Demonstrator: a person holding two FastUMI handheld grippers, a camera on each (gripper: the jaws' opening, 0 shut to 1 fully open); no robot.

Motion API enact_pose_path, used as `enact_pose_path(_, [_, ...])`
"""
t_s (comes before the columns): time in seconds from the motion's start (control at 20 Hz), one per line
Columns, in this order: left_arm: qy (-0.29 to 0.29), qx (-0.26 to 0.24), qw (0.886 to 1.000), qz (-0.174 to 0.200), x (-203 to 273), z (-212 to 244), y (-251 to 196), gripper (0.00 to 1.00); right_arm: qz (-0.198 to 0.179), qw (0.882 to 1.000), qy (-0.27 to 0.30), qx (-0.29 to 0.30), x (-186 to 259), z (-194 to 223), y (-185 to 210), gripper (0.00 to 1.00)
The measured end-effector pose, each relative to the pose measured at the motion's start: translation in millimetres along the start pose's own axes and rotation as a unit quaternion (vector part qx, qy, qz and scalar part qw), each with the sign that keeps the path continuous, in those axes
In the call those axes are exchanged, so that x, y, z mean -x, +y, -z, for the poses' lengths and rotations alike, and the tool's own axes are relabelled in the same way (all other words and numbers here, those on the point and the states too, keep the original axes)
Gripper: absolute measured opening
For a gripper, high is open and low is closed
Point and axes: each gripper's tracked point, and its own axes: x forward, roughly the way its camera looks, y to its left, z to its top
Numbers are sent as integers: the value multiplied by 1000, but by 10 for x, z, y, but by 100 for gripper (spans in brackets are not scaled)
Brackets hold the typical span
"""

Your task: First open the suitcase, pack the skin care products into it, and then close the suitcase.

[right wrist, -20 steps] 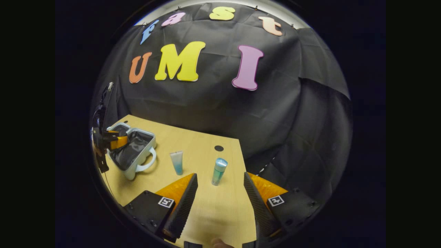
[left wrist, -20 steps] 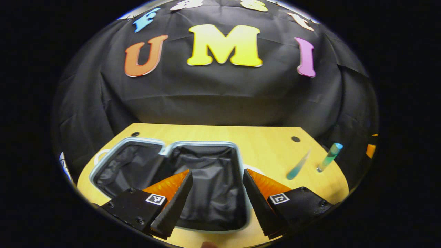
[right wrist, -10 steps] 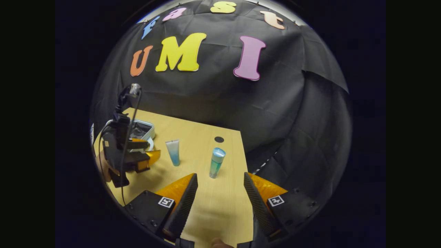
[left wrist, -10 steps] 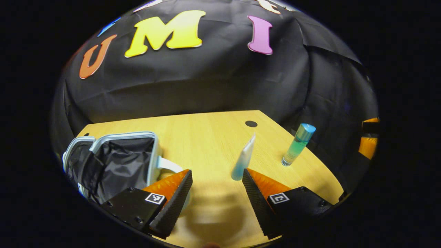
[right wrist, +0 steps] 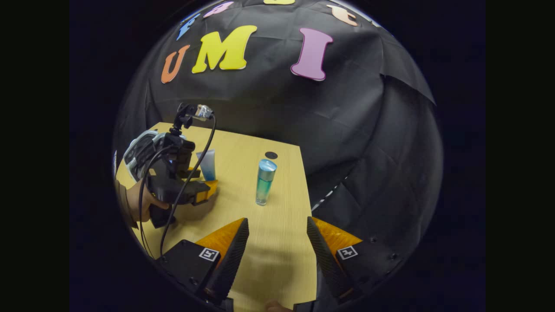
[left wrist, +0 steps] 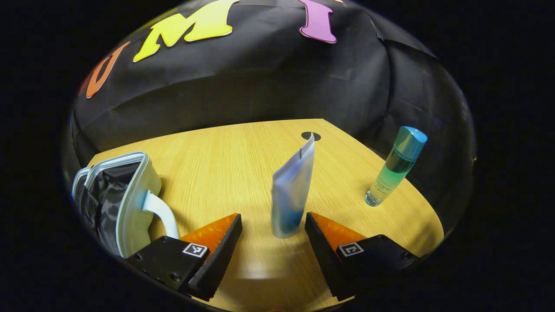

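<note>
Just ahead of the left tool (left wrist: 272,236), spread wide, stands the tube (left wrist: 291,195); the suitcase (left wrist: 113,197) is cut off left. Right tool (right wrist: 277,249) gapes empty.

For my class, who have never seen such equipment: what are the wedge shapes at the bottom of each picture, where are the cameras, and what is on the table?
A person holds a two-finger gripper in each hand; a camera rides on each. The wedges are its fingers. In the left gripper view, the left gripper is open around an upright tube, not gripping it. A bottle stands to its right, and an open suitcase lies to its left on the wooden table. The right gripper hovers open, holding nothing; its view shows the person's hand.
</note>
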Motion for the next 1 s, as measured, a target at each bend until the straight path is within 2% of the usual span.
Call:
enact_pose_path(0.15, [7,-13,1000,-10,-100,11,4,90,0,1000,4,2,-131,20,-3,80])
enact_pose_path(0.25, [8,-13,1000,-9,-140,22,-15,80,1,1000,2,3,-238,6,-1,79])
enact_pose_path(0.3, [6,-12,1000,-11,-149,12,-20,72,1,1000,1,4,-302,-7,10,80])
enact_pose_path(0.4, [8,-14,1000,-8,-148,18,-40,68,-1,1000,-3,3,-414,-57,16,80])
enact_pose_path(0.45, [10,-16,1000,-4,-142,15,-60,74,-1,1000,-6,2,-478,-71,0,80])
enact_pose_path(0.55, [17,-17,1000,5,-125,27,-90,54,-2,1000,-9,-4,-601,-120,-4,80])
enact_pose_path(0.6, [20,-8,1000,9,-101,35,-110,53,-1,1000,-8,-8,-662,-134,-7,80])
enact_pose_path(0.65, [24,-4,1000,14,-68,41,-129,45,1,1000,-6,-9,-721,-124,-25,80])
enact_pose_path(0.7, [27,-7,1000,12,-17,30,-121,53,2,1000,-6,-10,-779,-139,-31,80])
enact_pose_path(0.75, [27,-5,1000,12,60,9,-108,52,-5,1000,-4,-10,-849,-158,4,80])
enact_pose_path(0.8, [25,-1,1000,17,127,-19,-121,45,-8,1000,-3,-11,-891,-148,21,80])
enact_pose_path(0.9, [25,9,999,20,311,-67,-107,43,-17,1000,-6,-19,-1008,-182,87,80])
enact_pose_path(0.95, [27,15,999,23,413,-78,-103,51,-19,1000,-8,-22,-1069,-197,121,80])
enact_pose_path(1.0, [28,21,999,26,521,-89,-95,43,-19,999,-9,-24,-1156,-204,160,80])
